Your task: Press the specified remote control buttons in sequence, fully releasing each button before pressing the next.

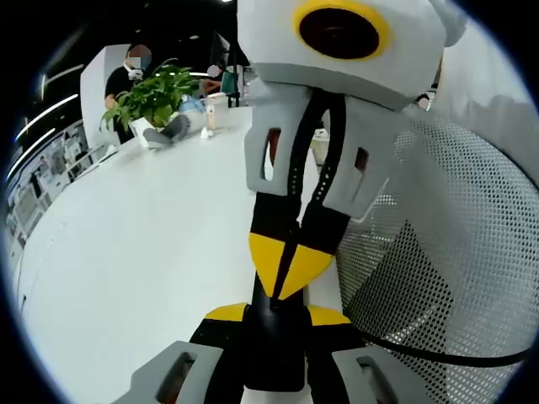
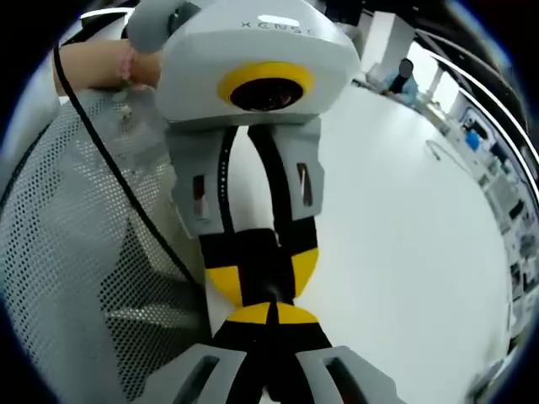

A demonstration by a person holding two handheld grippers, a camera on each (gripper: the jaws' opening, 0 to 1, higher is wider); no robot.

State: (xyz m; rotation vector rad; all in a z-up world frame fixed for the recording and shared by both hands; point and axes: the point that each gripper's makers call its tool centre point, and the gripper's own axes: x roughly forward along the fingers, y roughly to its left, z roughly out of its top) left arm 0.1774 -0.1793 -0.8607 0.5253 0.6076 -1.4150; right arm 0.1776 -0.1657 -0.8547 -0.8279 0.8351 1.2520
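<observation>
My left gripper (image 1: 276, 316) is shut on a slim black remote control (image 1: 274, 349), seen end-on between its yellow pads. My right gripper (image 1: 286, 268) comes down from above with its yellow tips together, shut, and rests them on the remote's upper end. In the right gripper view, my right gripper (image 2: 269, 314) points its closed yellow tips at the remote control (image 2: 259, 252), which my left gripper (image 2: 263, 276) clamps from the far side. The remote's buttons are hidden.
A white table (image 1: 135, 252) spreads out beneath both grippers. At its far end stand a potted plant (image 1: 152, 99) and a person (image 1: 126, 76). A grey mesh chair back (image 1: 455, 252) stands close by. A hand (image 2: 93, 63) and a black cable (image 2: 126, 202) cross the mesh.
</observation>
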